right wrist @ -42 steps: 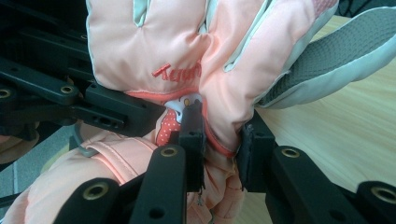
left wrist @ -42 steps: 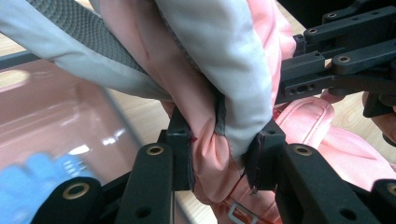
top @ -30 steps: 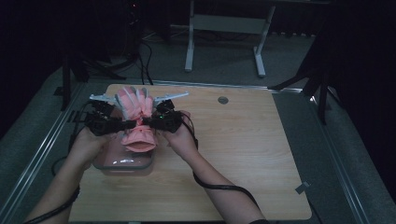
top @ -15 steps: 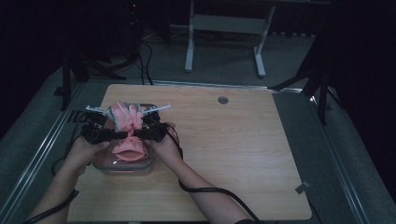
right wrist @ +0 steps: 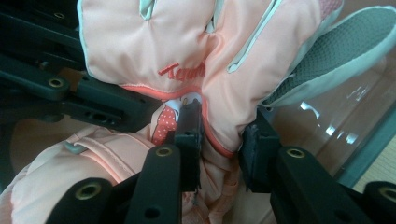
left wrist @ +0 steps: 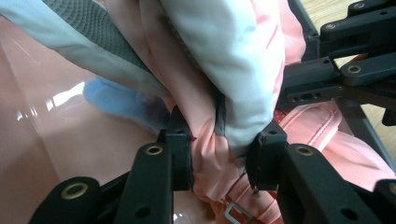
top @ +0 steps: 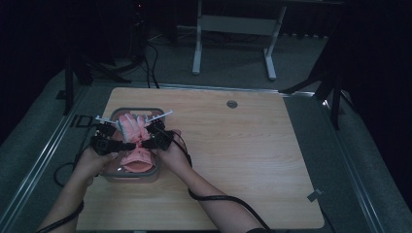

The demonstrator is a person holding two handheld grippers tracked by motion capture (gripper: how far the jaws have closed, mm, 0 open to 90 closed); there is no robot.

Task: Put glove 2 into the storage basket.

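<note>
we see a pink glove [top: 132, 127] held over a clear tub [top: 114, 174] at about nine o'clock on the wooden table [top: 252, 160], near its left edge. both grippers meet at the glove from either side — the left gripper [top: 116, 144] from nine o'clock, the right gripper [top: 145, 141] from three o'clock. the glove's fingers point up and away toward twelve o'clock, and its cuff hangs down into the tub.

in the left gripper view, our left gripper [left wrist: 219, 156] has its jaws pinched tight on a bunched fold of the glove [left wrist: 205, 154], pink fabric squeezed between the black pads. grey and white padding of the glove rises above. the tub's clear wall [left wrist: 56, 140] lies at nine o'clock, with something blue [left wrist: 116, 99] blurred behind it. the other gripper sits at two o'clock.

in the right gripper view, the right gripper [right wrist: 219, 137] is likewise clamped on the glove [right wrist: 187, 42] near its wrist, just below a line of red lettering that we cannot read in full. a grey textured palm patch [right wrist: 327, 60] shows at two o'clock, and the tub's rim [right wrist: 369, 144] at four o'clock.

a small round grommet [top: 231, 104] sits in the table at twelve o'clock — well apart from the tub.
</note>
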